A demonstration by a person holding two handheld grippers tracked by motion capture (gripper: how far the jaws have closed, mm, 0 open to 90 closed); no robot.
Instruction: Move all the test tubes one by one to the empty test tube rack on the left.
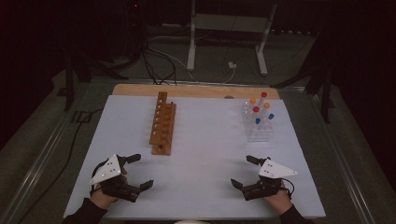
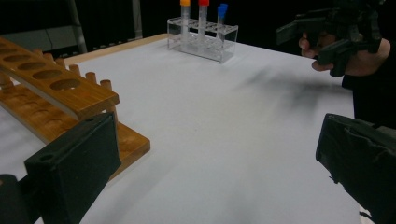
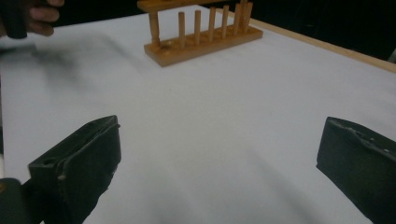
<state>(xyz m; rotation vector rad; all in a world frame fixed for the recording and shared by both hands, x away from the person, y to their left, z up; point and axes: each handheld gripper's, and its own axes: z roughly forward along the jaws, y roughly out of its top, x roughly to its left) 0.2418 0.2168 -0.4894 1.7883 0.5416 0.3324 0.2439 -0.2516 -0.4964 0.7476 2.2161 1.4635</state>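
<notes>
A wooden test-tube rack [image 1: 163, 124] stands on the white table [image 1: 205, 158] left of centre, its holes empty; it appears too in the left gripper view [image 2: 60, 95] and the right gripper view [image 3: 201, 32]. At the back right a clear plastic rack [image 1: 258, 127] holds several capped tubes, with orange, red and blue caps [image 2: 201, 23]. My left gripper [image 1: 140, 171] rests near the front left edge, open, nothing between its jaws. My right gripper [image 1: 244, 171] sits at the front right, open and empty as well. The two point toward each other across the table.
A wooden strip [image 1: 196, 91] borders the table's far edge. Beyond it are a white metal stand [image 1: 229, 32] and cables [image 1: 159, 60] on the dark floor. Bare table lies between the two racks and the grippers.
</notes>
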